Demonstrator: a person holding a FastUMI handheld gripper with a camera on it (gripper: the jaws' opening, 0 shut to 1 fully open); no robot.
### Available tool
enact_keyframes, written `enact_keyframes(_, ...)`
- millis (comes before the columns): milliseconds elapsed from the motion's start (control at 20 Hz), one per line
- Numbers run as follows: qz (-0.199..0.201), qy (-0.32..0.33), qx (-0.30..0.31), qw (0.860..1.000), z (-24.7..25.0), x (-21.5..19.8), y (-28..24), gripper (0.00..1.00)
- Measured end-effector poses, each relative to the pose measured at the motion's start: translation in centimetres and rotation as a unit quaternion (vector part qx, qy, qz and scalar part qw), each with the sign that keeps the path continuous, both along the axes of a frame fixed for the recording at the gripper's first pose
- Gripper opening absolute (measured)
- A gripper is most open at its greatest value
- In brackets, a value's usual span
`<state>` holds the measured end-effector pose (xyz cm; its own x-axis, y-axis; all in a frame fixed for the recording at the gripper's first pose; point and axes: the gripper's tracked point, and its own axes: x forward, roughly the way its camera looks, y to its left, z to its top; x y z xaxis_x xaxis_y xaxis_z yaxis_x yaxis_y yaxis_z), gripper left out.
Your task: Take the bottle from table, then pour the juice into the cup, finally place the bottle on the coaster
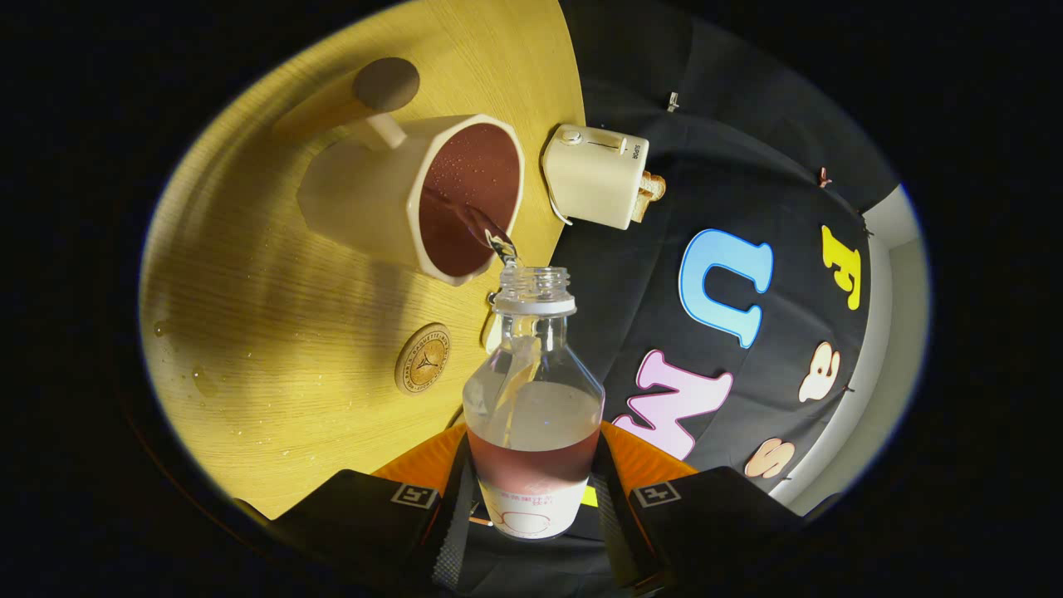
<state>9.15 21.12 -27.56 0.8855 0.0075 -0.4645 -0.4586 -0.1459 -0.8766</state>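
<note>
The gripper (531, 498) has both fingers closed on the clear bottle (533, 399), held between them and tipped. Just beyond its open mouth a thin stream of juice (490, 232) runs into the white cup (415, 195) ahead. The round coaster (423, 359) lies beside the bottle on the wooden table (274, 332); a toaster (594, 176) stands farther off.

Clear bottle (533, 390) tipped, juice (490, 232) streaming into full white cup (415, 195); round coaster (423, 359) beside it.
</note>
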Motion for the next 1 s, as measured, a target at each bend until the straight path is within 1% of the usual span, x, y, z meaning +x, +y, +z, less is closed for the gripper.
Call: enact_keyframes(1000,0.040,-0.017,-0.039,0.998,0.60,0.39,0.55,0.70)
